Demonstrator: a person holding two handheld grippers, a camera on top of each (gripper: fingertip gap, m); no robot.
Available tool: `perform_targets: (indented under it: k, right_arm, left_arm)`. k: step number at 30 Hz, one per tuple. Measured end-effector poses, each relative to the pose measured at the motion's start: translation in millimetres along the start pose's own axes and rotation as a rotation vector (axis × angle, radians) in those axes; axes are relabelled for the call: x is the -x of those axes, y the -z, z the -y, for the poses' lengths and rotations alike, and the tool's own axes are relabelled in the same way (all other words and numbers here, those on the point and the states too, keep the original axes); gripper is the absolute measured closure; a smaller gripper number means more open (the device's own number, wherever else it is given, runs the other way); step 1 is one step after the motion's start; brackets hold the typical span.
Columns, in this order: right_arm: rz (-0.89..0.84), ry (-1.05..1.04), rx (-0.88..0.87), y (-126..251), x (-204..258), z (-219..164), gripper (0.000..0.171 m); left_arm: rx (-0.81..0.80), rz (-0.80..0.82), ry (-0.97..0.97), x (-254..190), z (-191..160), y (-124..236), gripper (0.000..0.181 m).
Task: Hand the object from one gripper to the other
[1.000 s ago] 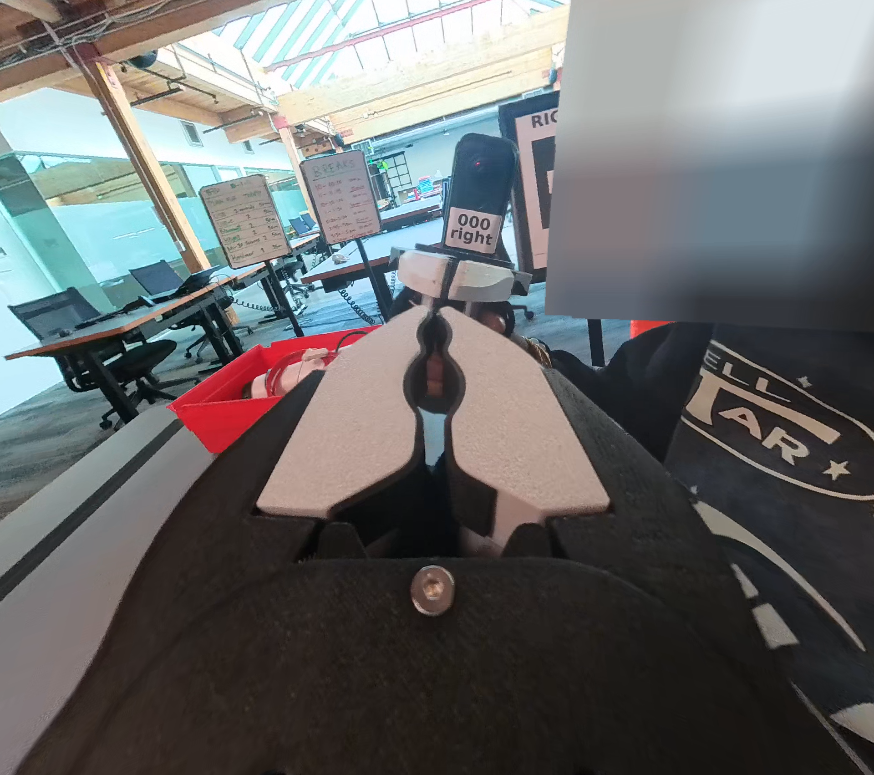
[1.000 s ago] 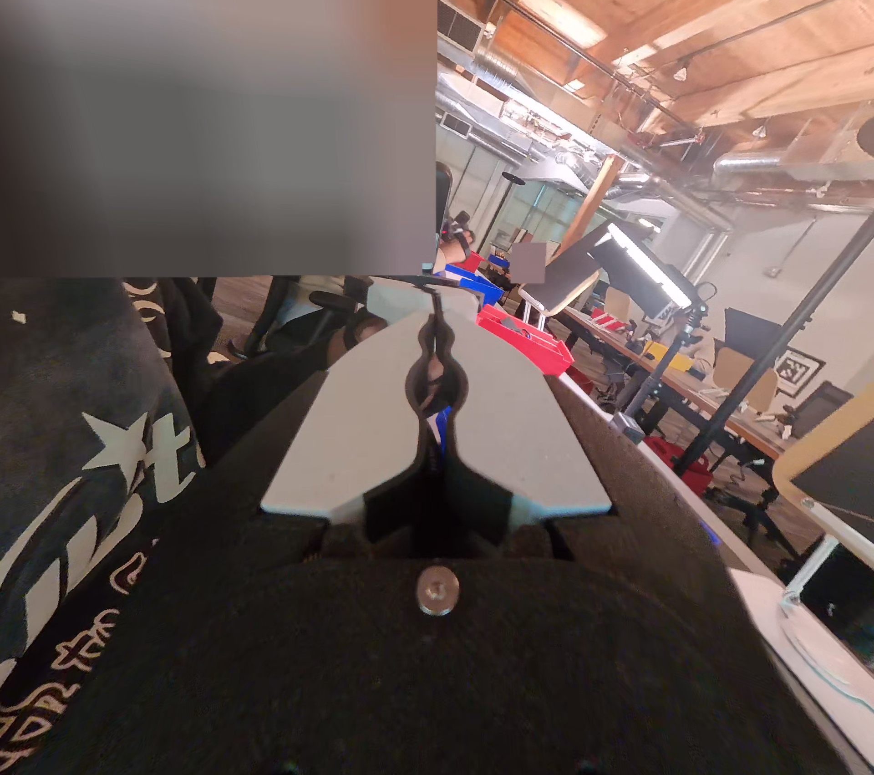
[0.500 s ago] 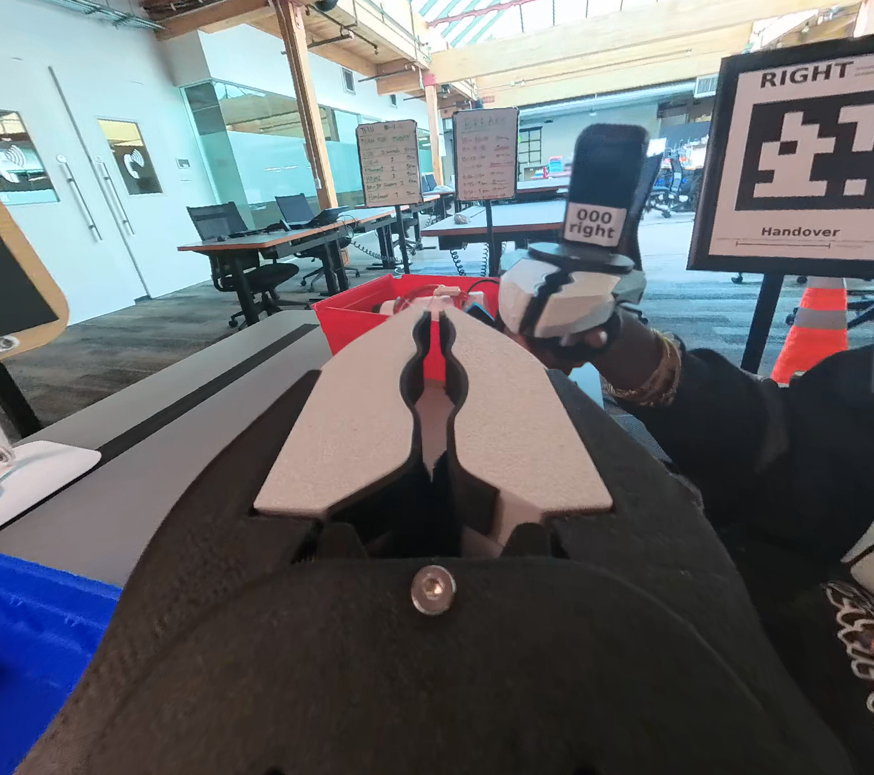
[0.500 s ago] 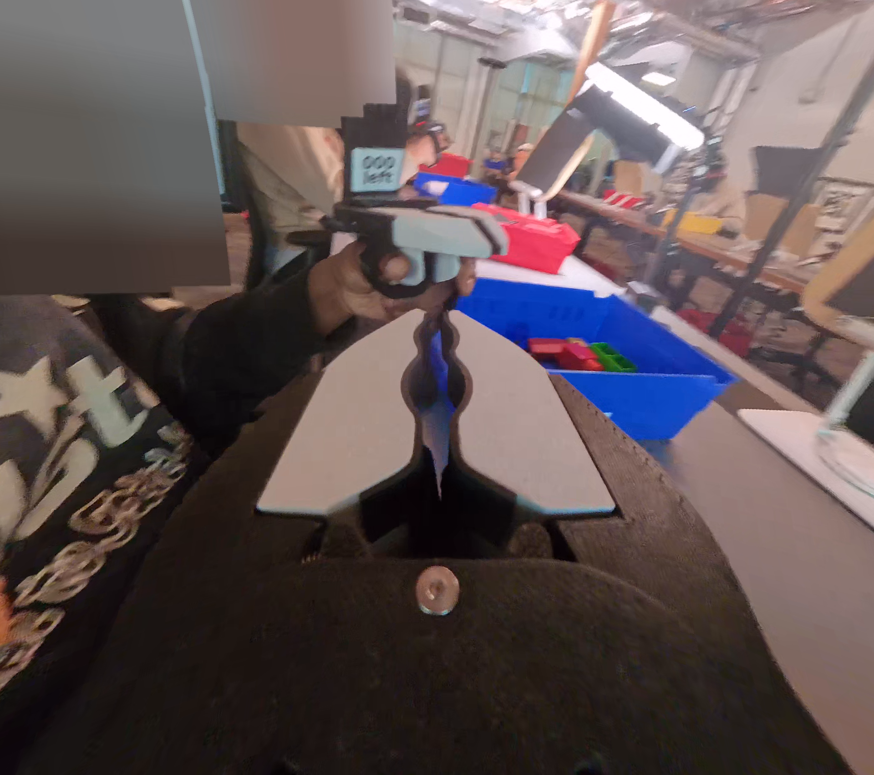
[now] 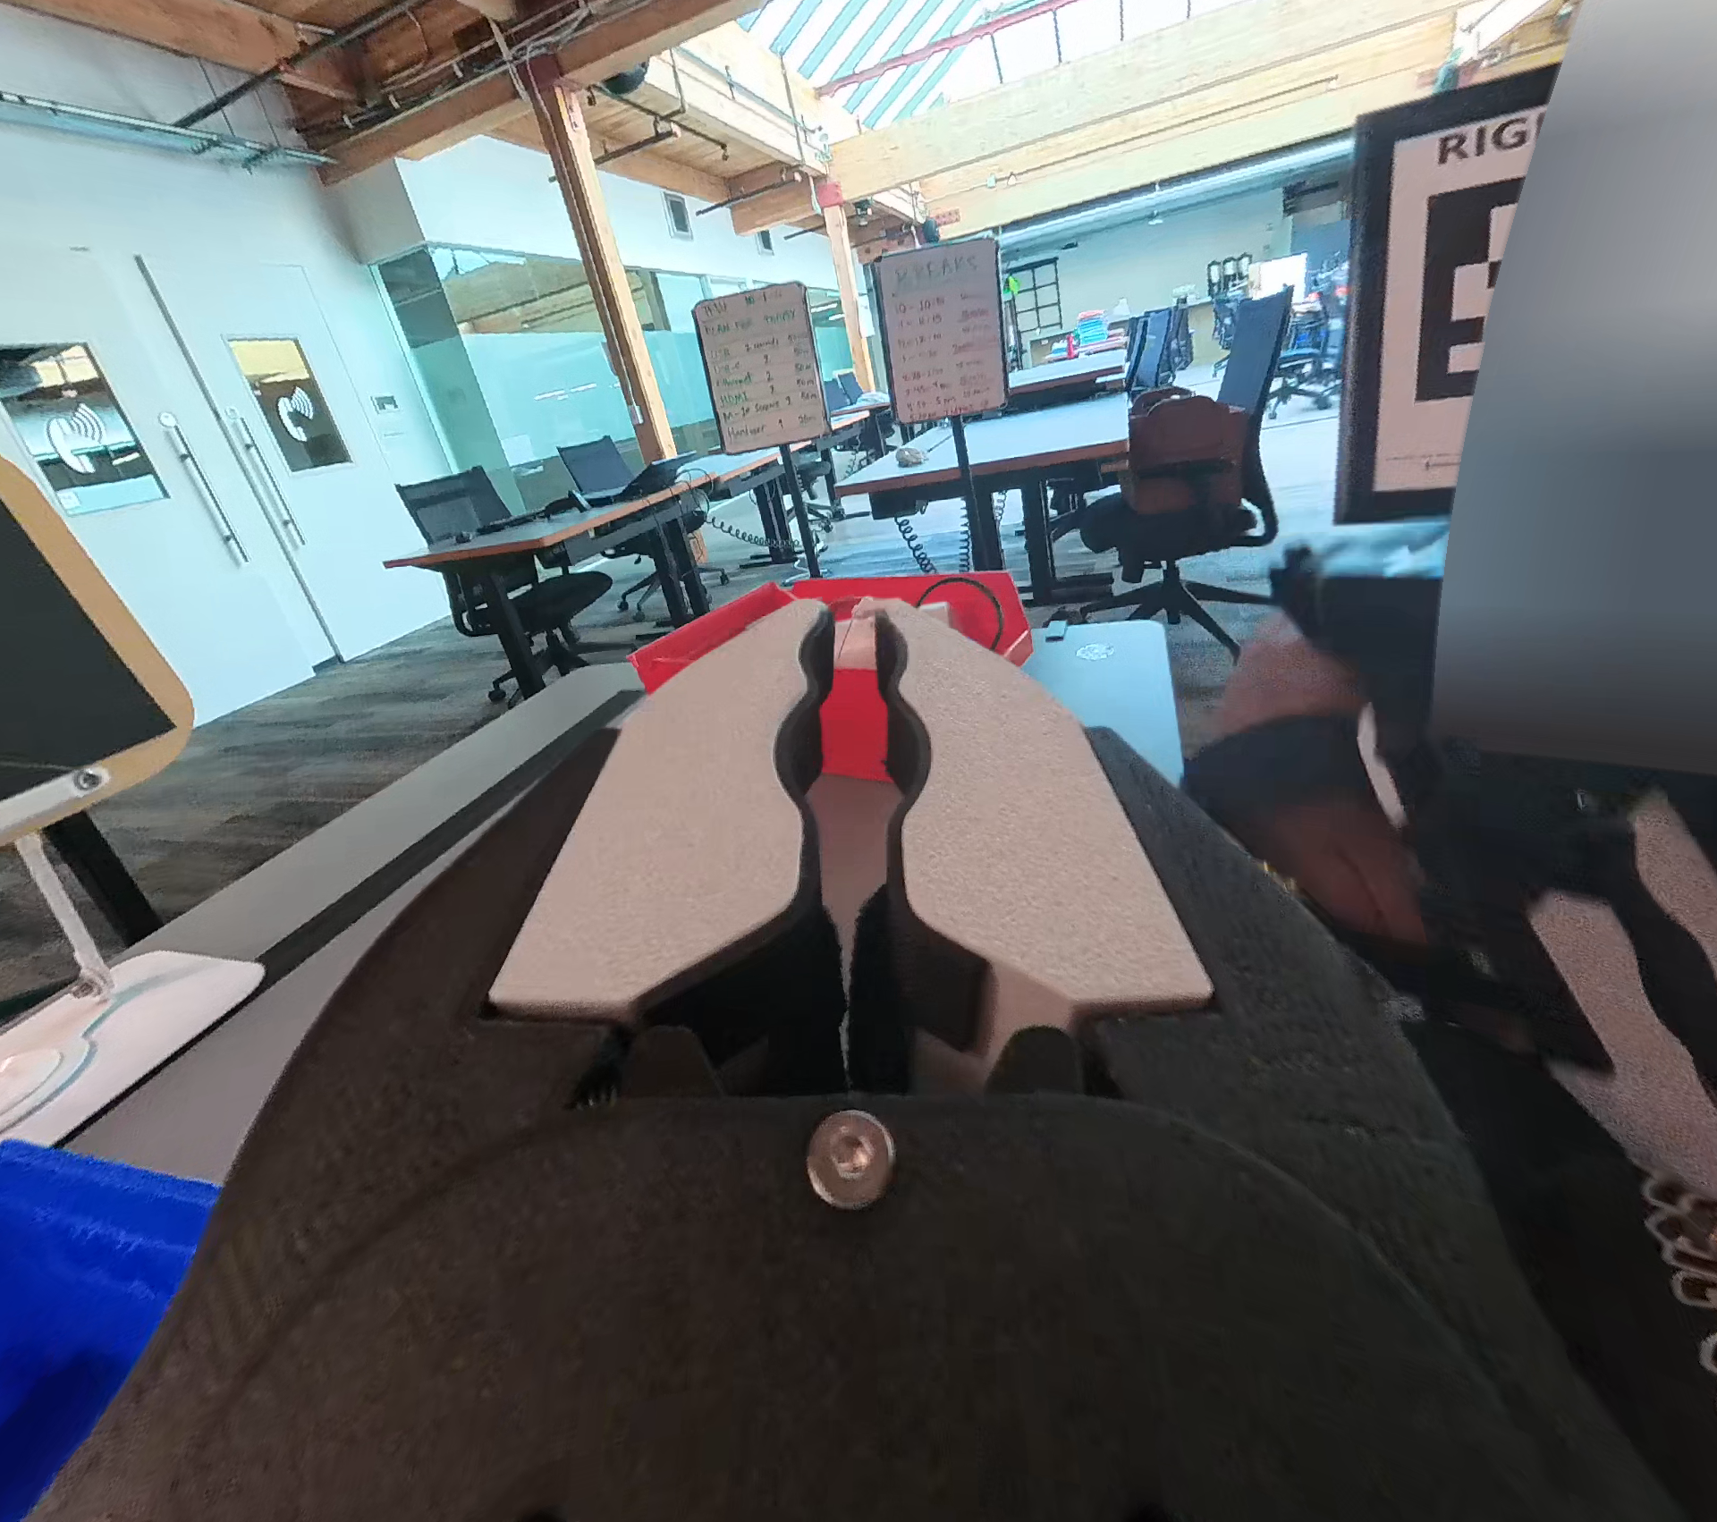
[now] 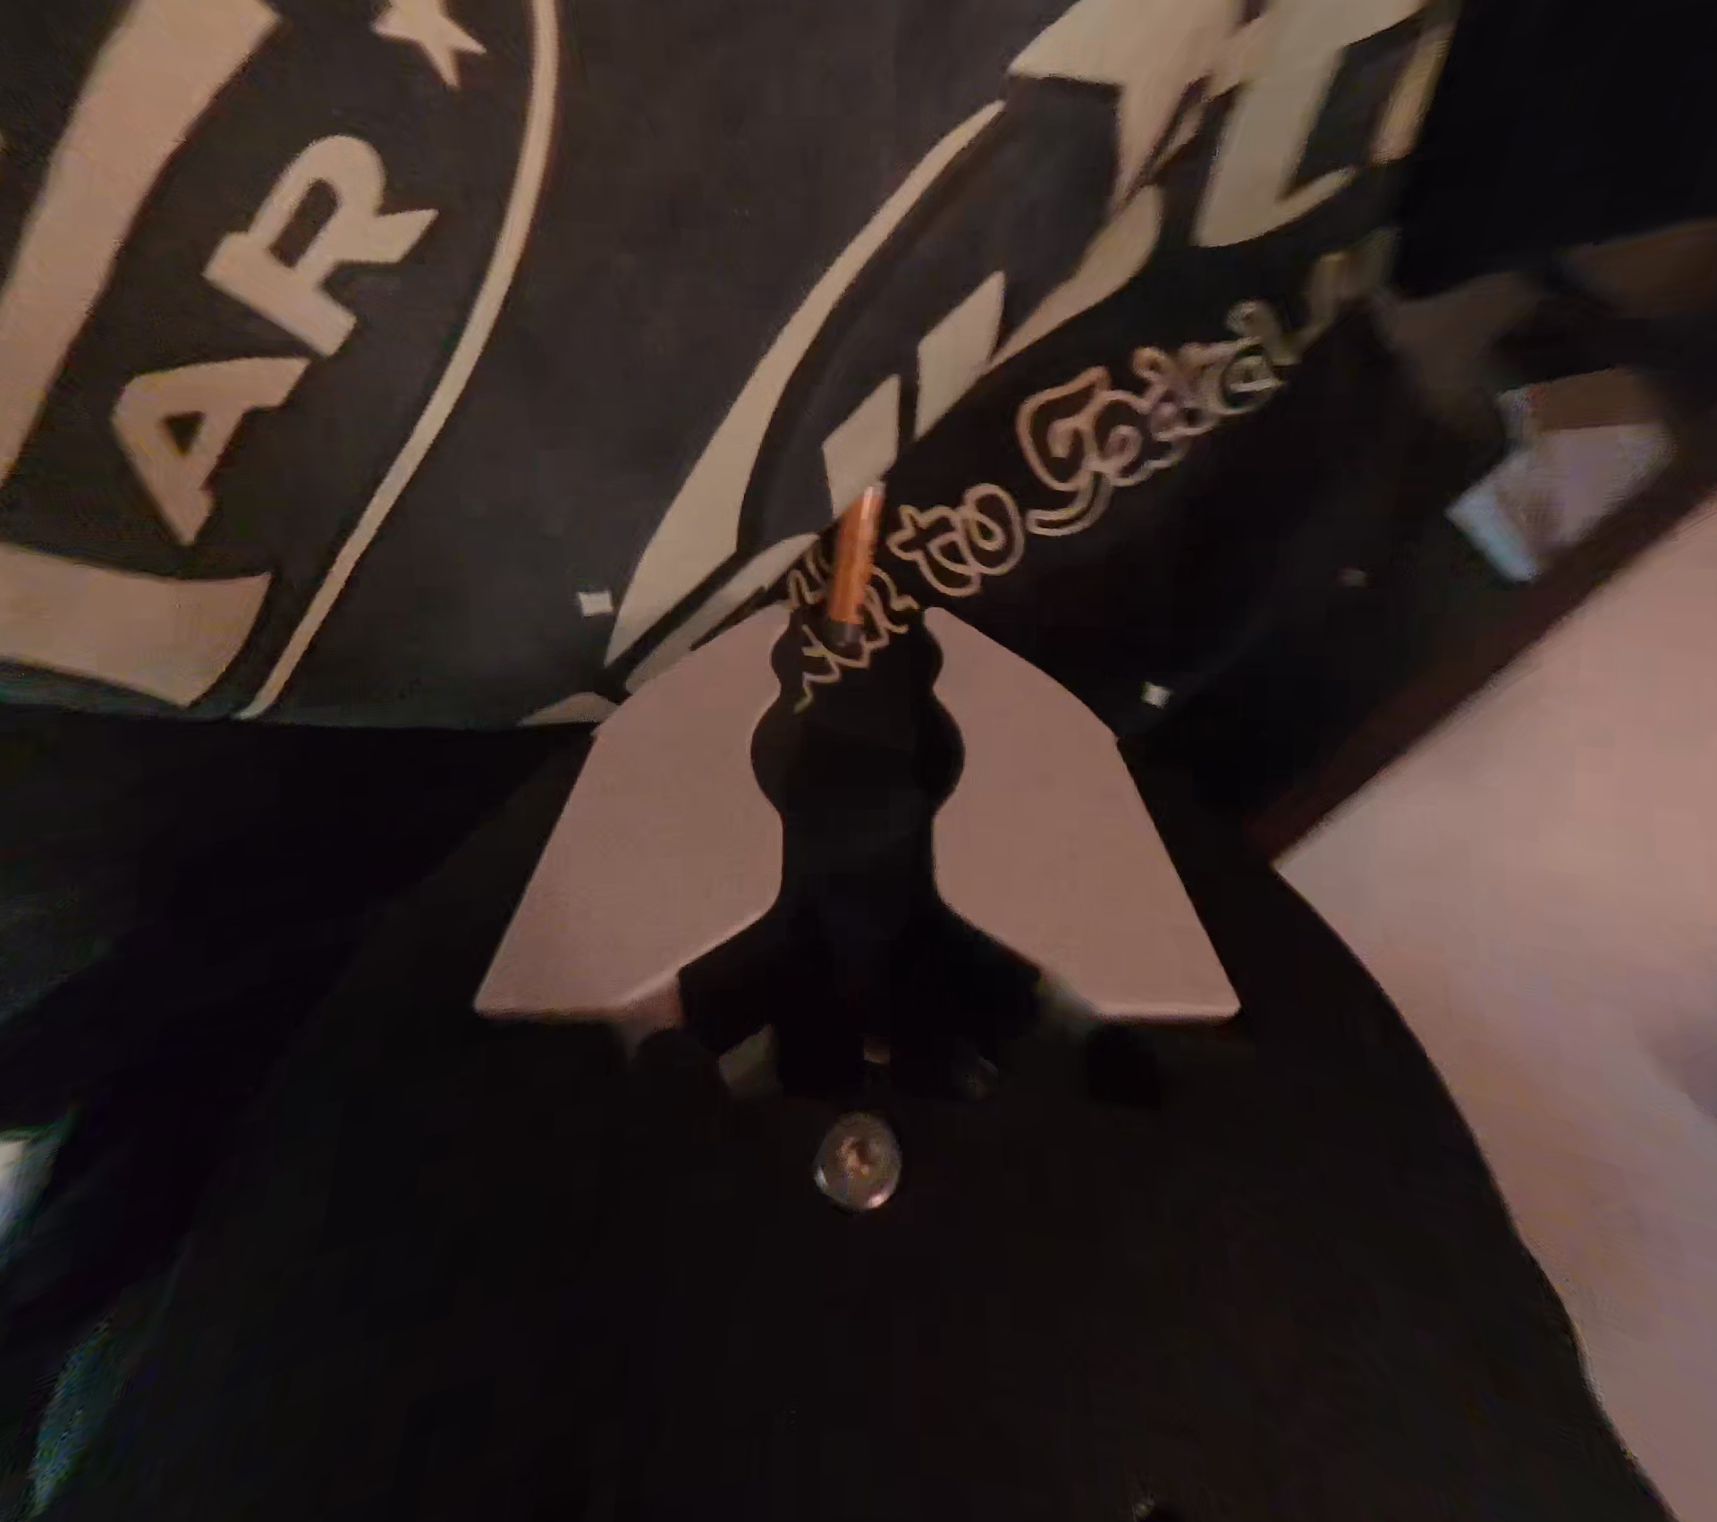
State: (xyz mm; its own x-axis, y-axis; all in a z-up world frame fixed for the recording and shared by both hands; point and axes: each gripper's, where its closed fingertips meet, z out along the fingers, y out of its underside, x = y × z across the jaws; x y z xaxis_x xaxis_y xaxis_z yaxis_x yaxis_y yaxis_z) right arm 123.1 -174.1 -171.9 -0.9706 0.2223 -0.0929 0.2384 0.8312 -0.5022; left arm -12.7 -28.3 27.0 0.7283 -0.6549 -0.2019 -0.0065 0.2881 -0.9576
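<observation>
My right gripper (image 6: 857, 623) clamps a thin copper-coloured object (image 6: 853, 556) — pointed at my dark printed shirt (image 6: 650, 195). Left gripper (image 5: 853, 627) fingers slightly apart, empty — red bin (image 5: 985, 623) beyond.

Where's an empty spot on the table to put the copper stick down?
The bare grey table strip between the blue bin, the white stand base and the red bin. The red bin is cluttered; a hand crowds the right side.
</observation>
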Motion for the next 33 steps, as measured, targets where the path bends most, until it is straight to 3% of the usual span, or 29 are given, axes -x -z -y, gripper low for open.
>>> perform_targets:
  k: [4, 9, 11, 15, 18, 21, 24, 26, 30, 33]
  right_arm:
    - [0.127, -0.113, 0.166, -30.9, -3.1, -15.8, 0.151]
    - [0.199, -0.126, 0.252, -50.3, -1.0, -18.5, 0.150]
    - [0.185, -0.144, 0.270, -48.7, -3.3, -20.4, 0.160]
    - [0.133, -0.166, 0.164, -24.2, -10.4, -17.1, 0.160]
    - [-0.133, -0.171, -0.012, 16.3, -43.6, -13.2, 0.160]
    - [-0.581, -0.265, -0.160, 85.5, -89.1, -21.4, 0.160]
    - [-1.132, -0.318, -0.063, 165.7, -116.5, -52.1, 0.160]
    - [-1.392, -0.237, 0.006, 202.9, -116.2, -50.4, 0.160]
    - [-1.624, -0.102, 0.128, 227.4, -111.4, -31.3, 0.161]
    - [-1.695, -0.077, 0.233, 232.1, -110.0, -28.9, 0.161]
  left_arm:
    - [-0.031, -0.019, -0.025, -8.1, 11.5, 4.4, 0.173]
    - [-0.033, -0.037, -0.059, -14.9, 15.6, 5.3, 0.173]
    - [-0.032, -0.037, -0.066, -15.7, 15.6, 5.0, 0.172]
    - [-0.030, -0.043, -0.060, -17.4, 15.3, 4.1, 0.172]
    - [-0.024, -0.050, -0.014, -18.4, 14.8, 2.7, 0.171]
    - [0.016, -0.074, 0.085, -21.9, 10.3, -1.3, 0.165]
    - [0.116, -0.085, 0.164, -28.8, -3.5, -10.1, 0.159]
    - [0.161, -0.057, 0.154, -32.3, -12.0, -18.4, 0.156]
    - [0.175, 0.035, 0.058, -35.3, -17.8, -32.1, 0.156]
    - [0.156, 0.062, 0.001, -39.4, -13.1, -34.2, 0.157]
